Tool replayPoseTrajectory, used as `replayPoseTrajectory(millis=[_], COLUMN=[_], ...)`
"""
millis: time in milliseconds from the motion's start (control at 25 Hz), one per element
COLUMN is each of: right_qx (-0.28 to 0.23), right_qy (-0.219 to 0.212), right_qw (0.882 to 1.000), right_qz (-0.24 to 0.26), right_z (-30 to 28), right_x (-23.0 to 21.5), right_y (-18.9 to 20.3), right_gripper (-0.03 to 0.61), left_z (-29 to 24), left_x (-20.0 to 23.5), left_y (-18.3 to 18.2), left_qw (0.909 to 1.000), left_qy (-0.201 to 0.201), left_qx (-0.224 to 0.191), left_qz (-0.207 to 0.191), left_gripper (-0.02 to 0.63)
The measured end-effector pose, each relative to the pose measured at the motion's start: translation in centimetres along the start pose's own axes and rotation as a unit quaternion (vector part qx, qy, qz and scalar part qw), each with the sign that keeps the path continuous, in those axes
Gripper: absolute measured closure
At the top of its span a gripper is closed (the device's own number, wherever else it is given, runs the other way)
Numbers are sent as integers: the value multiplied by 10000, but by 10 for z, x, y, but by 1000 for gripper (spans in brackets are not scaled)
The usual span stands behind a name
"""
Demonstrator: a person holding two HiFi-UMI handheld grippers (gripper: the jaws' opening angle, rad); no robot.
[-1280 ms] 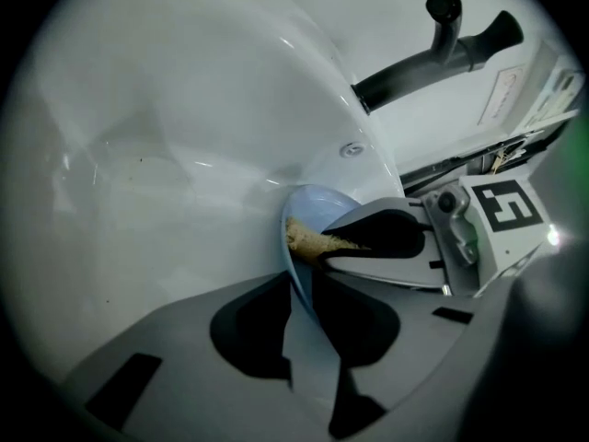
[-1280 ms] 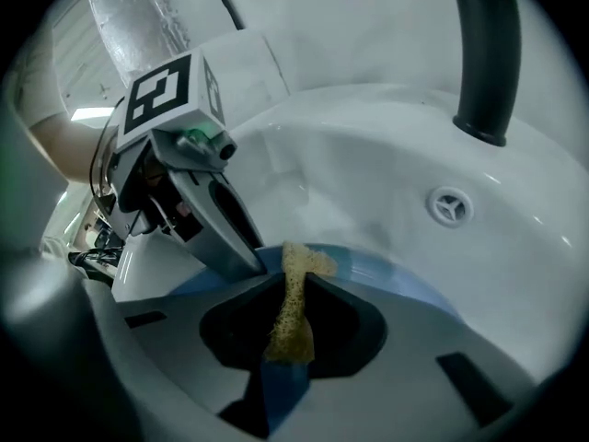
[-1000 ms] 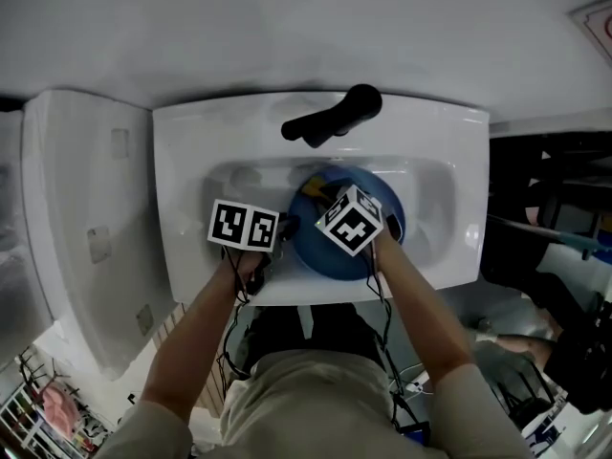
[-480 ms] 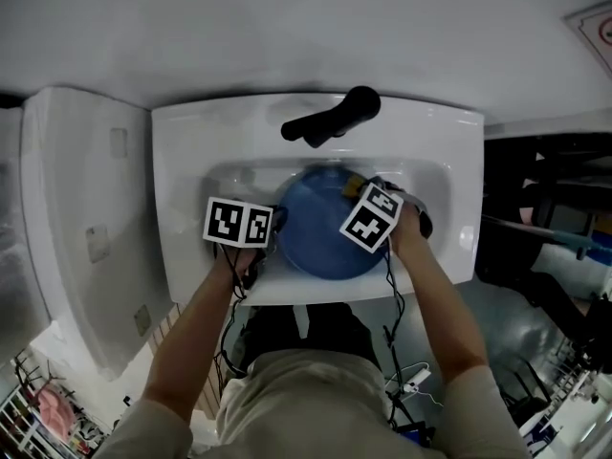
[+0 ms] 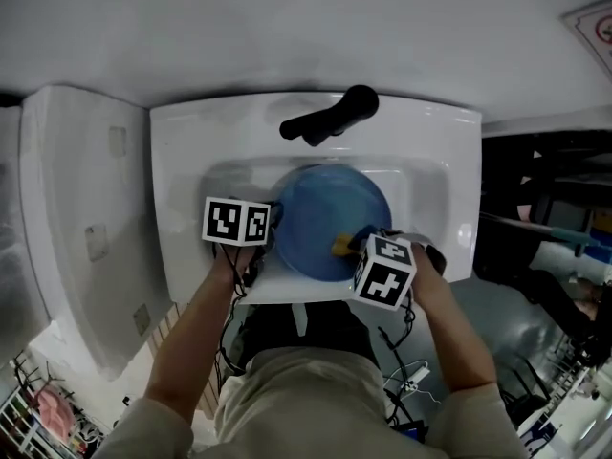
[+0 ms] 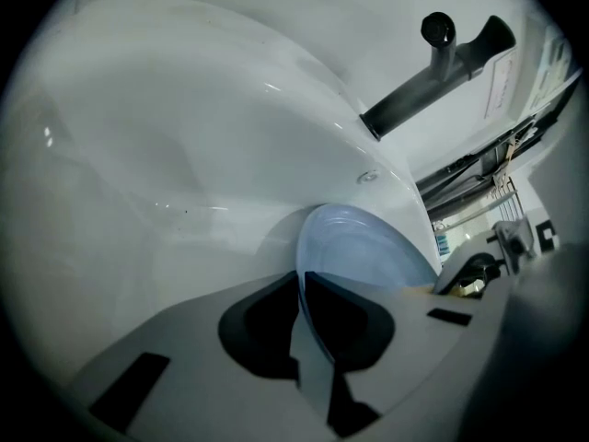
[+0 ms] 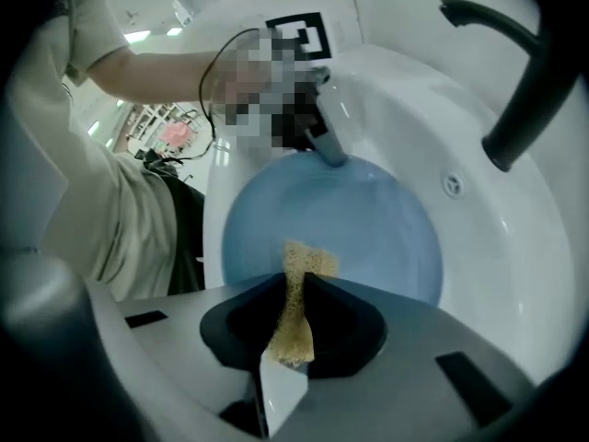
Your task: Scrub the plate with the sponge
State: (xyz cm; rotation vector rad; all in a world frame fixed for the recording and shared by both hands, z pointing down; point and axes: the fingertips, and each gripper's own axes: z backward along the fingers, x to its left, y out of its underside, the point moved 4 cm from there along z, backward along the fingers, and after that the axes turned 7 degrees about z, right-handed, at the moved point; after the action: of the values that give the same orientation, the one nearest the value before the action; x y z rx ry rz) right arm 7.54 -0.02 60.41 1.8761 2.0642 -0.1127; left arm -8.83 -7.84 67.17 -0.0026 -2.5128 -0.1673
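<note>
A round blue plate [image 5: 320,213] lies tilted in the white sink [image 5: 182,189]. My left gripper [image 5: 271,226] is at the plate's left rim. In the left gripper view that gripper [image 6: 301,281] has its jaws closing, with the thin edge of the plate [image 6: 368,251] pinched between them. My right gripper [image 5: 359,249] is at the plate's near right edge, shut on a yellow-brown sponge [image 5: 343,245]. In the right gripper view the sponge [image 7: 308,261] sticks out of the gripper [image 7: 296,288] and rests against the plate [image 7: 368,219]. The left gripper [image 7: 327,145] shows there on the plate's far rim.
A black faucet [image 5: 330,118] reaches over the back of the basin, above the plate. An overflow hole [image 7: 451,184] sits in the basin wall. A white fixture [image 5: 81,218] stands left of the sink. Dark clutter [image 5: 555,237] fills the right side.
The right gripper has carried the sponge from the plate's middle to its far right and then back to its near right edge. The left gripper has stayed on the left rim.
</note>
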Motion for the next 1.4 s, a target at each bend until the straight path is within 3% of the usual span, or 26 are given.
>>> replayPoseTrajectory(millis=[120, 240, 400, 640, 800, 1000, 1200, 1400], right_qx=[-671, -1189, -1515, -1573, -1545, -1042, -304, -100], right_qy=[-656, -885, -760, -214, 212, 1357, 1412, 1021], right_qw=[9956, 9889, 9853, 9856, 9855, 9798, 9824, 9906], right_qz=[84, 76, -202, -579, -667, -1036, -1186, -906], right_z=[-9, -19, -29, -37, -45, -55, -44, -20], right_x=[25, 28, 2, -46, -72, -116, -115, -68], right_y=[-33, -64, -82, -93, -91, -50, 9, 25], right_gripper=[509, 509, 509, 510, 508, 511, 511, 511], left_z=[0, 2, 5, 9, 8, 8, 15, 12], left_x=[-3, -5, -5, -7, -1, 4, 9, 6], left_y=[-1, -3, -6, -2, -2, 2, -1, -3], left_qw=[10000, 9999, 9999, 9999, 9998, 9998, 9996, 9998], left_qy=[35, 118, 129, 101, 98, 104, 89, -7], left_qx=[-11, -46, -30, -85, -107, -48, -128, -124], left_qz=[47, 72, 22, 8, 106, 161, 241, 130], left_gripper=[583, 592, 592, 586, 583, 571, 571, 575])
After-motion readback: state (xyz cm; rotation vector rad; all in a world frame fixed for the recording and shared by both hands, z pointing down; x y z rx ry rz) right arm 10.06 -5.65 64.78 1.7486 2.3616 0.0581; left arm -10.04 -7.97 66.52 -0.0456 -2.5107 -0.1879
